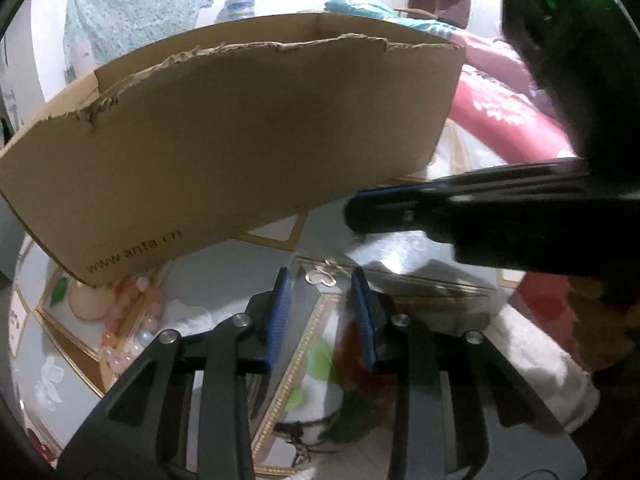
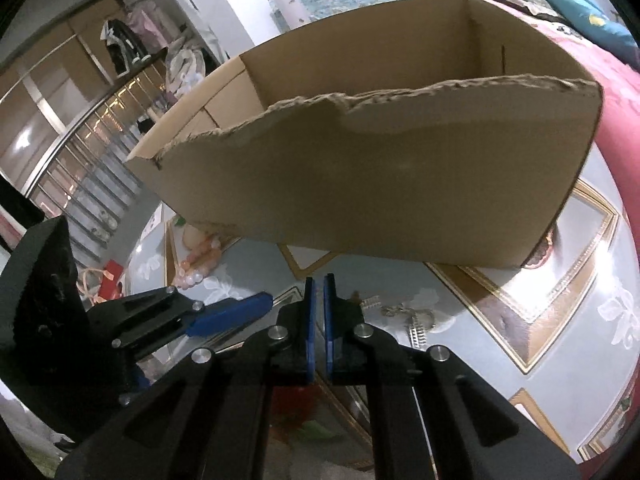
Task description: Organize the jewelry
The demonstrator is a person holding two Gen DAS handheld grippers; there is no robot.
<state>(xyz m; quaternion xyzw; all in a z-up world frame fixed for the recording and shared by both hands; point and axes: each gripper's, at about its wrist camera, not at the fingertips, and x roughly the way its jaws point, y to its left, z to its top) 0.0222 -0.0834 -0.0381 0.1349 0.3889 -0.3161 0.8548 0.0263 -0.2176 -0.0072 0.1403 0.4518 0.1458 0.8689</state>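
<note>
1. Bedroom clutter rings the scene: a teal cloth hangs on the far wall, pink bedding (image 1: 516,120) is heaped to one side, and everything happens on a glossy tabletop (image 2: 520,320) patterned with gold-edged frames.
2. Big cardboard box (image 2: 380,184) sits open-topped, its near wall torn ragged along the rim; it stands just beyond both grippers, filling the middle of each wrist view.
3. Left gripper (image 1: 322,300) points steeply down at the table with its blue pads apart and nothing between them.
4. Right gripper (image 2: 319,308) has its pads nearly together; I can't make out anything pinched there. It reaches in across the left one's front.
5. Pink and pearl bead strand (image 1: 128,320) lies curled at the box's near-left corner, off to the left of the left gripper, so that hand looks nearer to it.
6. Small gold heart-shaped piece (image 1: 320,278) lies dead ahead of the left gripper's open pads, just past the tips; a short forward dip should reach it.
7. Silvery chain pieces (image 2: 416,316) lie just right of the right gripper's tips, running roughly towards the camera.
</note>
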